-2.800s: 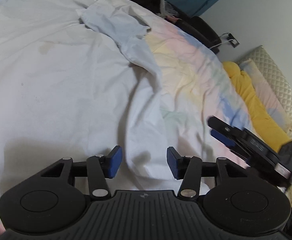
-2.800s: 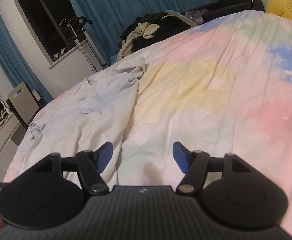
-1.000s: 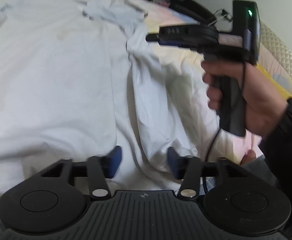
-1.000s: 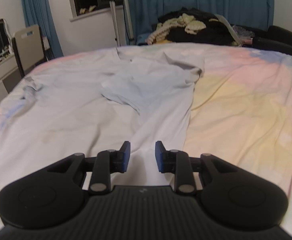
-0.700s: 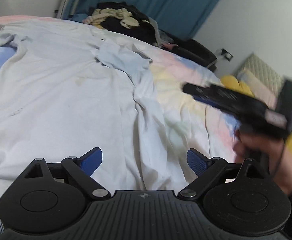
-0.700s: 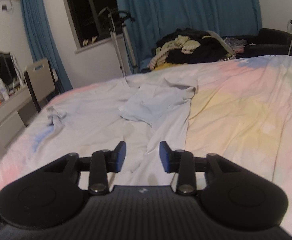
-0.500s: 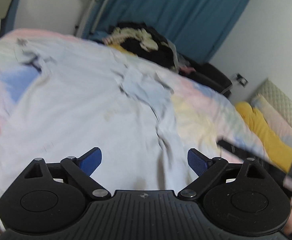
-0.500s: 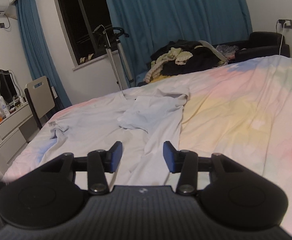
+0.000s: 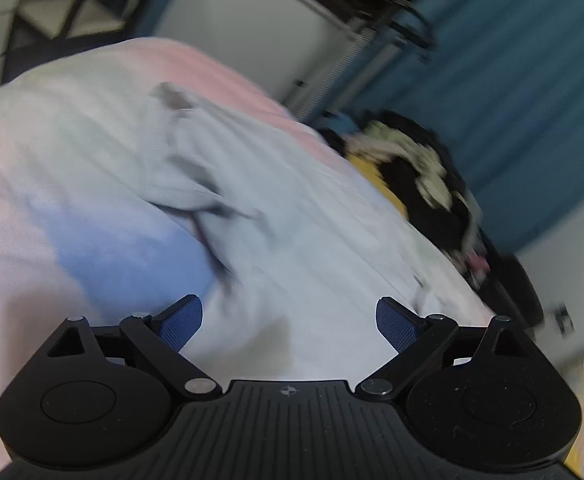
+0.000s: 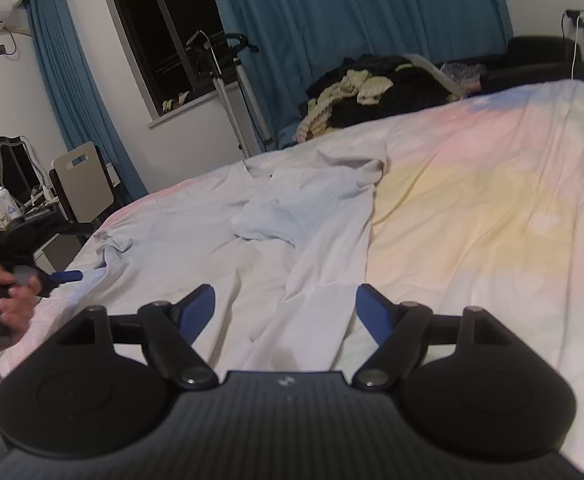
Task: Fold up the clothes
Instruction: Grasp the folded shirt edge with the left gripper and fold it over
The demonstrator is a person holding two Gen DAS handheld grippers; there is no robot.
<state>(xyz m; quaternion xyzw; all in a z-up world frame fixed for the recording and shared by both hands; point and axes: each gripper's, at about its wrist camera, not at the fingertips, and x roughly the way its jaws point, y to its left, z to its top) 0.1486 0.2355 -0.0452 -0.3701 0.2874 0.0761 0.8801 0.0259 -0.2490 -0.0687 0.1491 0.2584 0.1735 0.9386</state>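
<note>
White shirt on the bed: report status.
Left gripper open, right gripper open, both empty. White shirt unfolded on bedspread. Nothing in the way.

i'm looking across a bed [image 10: 492, 208] covered by a pastel sheet in pink, yellow and blue patches. behind it teal curtains [image 10: 352, 16] hang across the far wall, and another teal curtain [image 10: 68, 80] frames a dark window [image 10: 164, 28] with a white sill. a metal stand [image 10: 232, 92] leans by the window. a dark heap of clothes [image 10: 376, 88] sits past the bed's far edge, beside a black sofa [image 10: 540, 60]. a white cable runs up to a wall socket [image 10: 580, 19]. on the left i see a pale chair [image 10: 84, 184] and an arched mirror [image 10: 12, 168]. the walls are white. the left wrist view is blurred.
</note>
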